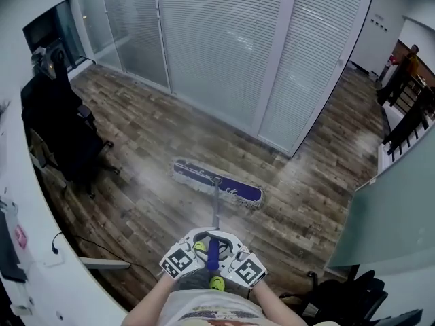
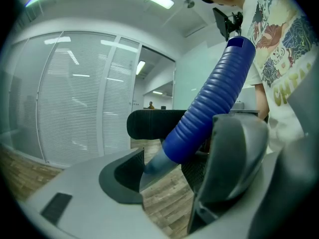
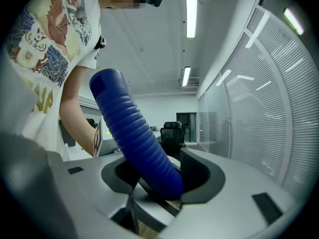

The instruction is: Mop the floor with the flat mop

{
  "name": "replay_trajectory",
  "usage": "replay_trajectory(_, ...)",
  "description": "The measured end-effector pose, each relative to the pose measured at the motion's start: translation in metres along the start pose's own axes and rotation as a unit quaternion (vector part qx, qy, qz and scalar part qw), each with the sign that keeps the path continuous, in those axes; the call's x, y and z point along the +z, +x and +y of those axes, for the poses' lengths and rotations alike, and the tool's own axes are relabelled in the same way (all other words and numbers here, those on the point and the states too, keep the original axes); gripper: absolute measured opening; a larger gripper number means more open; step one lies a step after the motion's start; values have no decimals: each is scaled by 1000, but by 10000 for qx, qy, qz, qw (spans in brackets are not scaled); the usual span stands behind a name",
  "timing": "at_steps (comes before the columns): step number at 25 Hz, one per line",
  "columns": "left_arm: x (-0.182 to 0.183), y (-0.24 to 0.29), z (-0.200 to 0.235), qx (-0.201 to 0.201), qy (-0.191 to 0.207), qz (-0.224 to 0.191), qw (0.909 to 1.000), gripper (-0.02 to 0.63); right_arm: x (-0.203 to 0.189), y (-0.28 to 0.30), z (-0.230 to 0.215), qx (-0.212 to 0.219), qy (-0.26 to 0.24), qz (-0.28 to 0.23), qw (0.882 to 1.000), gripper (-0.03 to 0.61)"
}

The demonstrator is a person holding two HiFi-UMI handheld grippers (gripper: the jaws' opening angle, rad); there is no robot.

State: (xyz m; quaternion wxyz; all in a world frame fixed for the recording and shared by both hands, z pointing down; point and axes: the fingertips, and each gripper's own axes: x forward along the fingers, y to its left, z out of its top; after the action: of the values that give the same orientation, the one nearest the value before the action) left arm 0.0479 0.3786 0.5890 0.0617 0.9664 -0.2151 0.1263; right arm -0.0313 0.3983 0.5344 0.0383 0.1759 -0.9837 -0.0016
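The flat mop head (image 1: 216,183) lies flat on the wood-plank floor (image 1: 136,148), near the blind-covered glass partition (image 1: 224,53) and slantwise to it. The left gripper (image 1: 197,247) and right gripper (image 1: 232,254) both have their jaws closed, fairly wide, on the handle's blue ribbed grip (image 1: 213,251). Mopping looks under way. Pale, glossy patches on the boards in front of the partition are likely damp. Boards farther from the partition look duller and are probably yet to be done. A black office chair (image 1: 58,124) stands off the partition's left end, and a white curved counter (image 1: 41,250) faces the partition.
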Motion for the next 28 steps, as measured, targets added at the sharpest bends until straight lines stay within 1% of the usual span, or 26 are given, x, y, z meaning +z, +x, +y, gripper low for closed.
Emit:
replay_trajectory(1,-1,2,-3,10,-5,-3,10000,206,1,-3,2,-10,70,-24,10000,202)
replay_trajectory(4,-3,7,-7,-53,47,14,10000,206,-7,-10,0,12,-163,47,9999,202)
replay_trajectory(6,-2,10,-7,-128,111,19,9999,206,-8,-11,-3,-14,-107,-11,9999,202)
replay_trajectory(9,-1,17,1,-218,171,-37,9996,206,-12,-10,-14,30,-248,29,9997,204)
replay_trajectory(12,0,18,14,-290,135,-195,9993,206,-14,1,-24,121,-237,13,9996,216)
replay_trajectory(15,7,13,41,-320,109,-309,9990,206,-8,22,-41,195,-330,-5,9993,221)
replay_trajectory(20,15,10,97,-365,49,-347,9987,206,2,64,-80,159,-276,-68,9995,222)
replay_trajectory(22,20,13,120,-443,79,-359,9983,206,8,79,-101,73,-187,-207,9996,222)
replay_trajectory(25,28,21,158,-543,112,-374,9978,206,11,100,-136,13,-166,-209,9996,222)
replay_trajectory(28,28,31,200,-575,178,-344,9976,206,6,124,-172,-29,-170,-246,9996,222)
